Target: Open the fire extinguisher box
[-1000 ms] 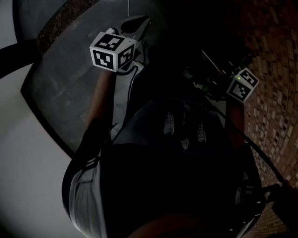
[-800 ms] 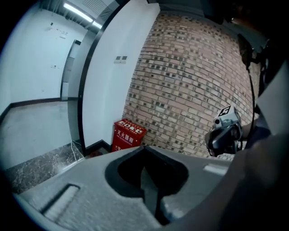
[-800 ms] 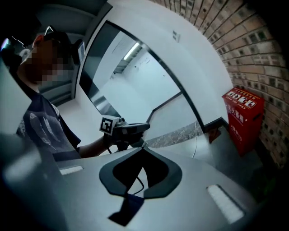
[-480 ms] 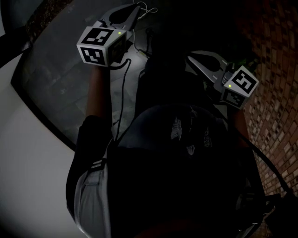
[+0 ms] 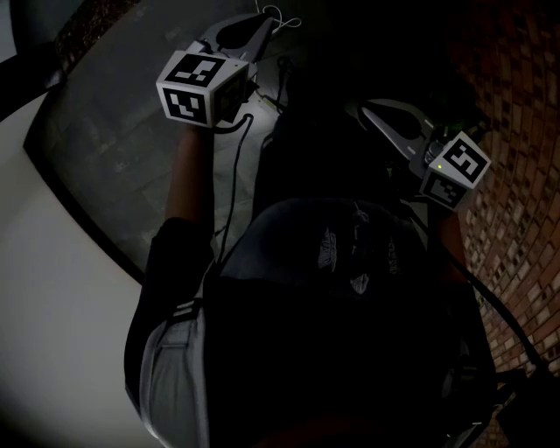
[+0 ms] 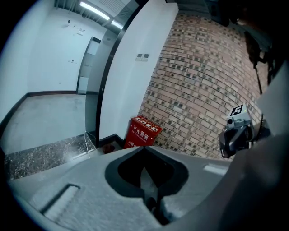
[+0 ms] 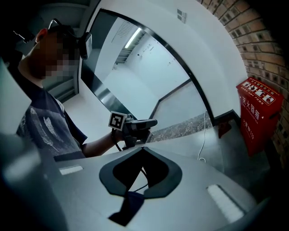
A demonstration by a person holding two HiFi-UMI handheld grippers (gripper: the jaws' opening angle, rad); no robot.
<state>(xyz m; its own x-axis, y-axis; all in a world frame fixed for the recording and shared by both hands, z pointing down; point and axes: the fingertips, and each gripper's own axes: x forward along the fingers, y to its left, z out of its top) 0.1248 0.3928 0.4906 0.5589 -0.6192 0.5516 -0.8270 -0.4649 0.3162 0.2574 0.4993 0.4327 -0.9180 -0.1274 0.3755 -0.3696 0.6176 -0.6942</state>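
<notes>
The red fire extinguisher box [image 6: 143, 131] stands closed on the floor against the brick wall [image 6: 198, 90], some way ahead of both grippers. It also shows at the right edge of the right gripper view as a tall red box [image 7: 256, 113]. My left gripper [image 6: 143, 147] is shut with nothing between its jaws and is held up in the air, pointed toward the box. My right gripper [image 7: 143, 148] is likewise shut and empty. In the dark head view the left gripper [image 5: 262, 22] is at the top left and the right gripper [image 5: 367, 109] at the right, both well apart.
A thin white cable [image 7: 203, 135] trails over the grey stone floor [image 6: 45, 122] near the box. A small dark red object [image 6: 107, 147] lies left of the box. A curved white wall [image 6: 131, 67] with a dark glass strip rises behind. The person's torso [image 5: 332, 289] fills the lower head view.
Both grippers have lifted and swung forward. The left marker cube has moved up and left, and the right gripper's jaws have come into sight. The jaws have stayed shut.
</notes>
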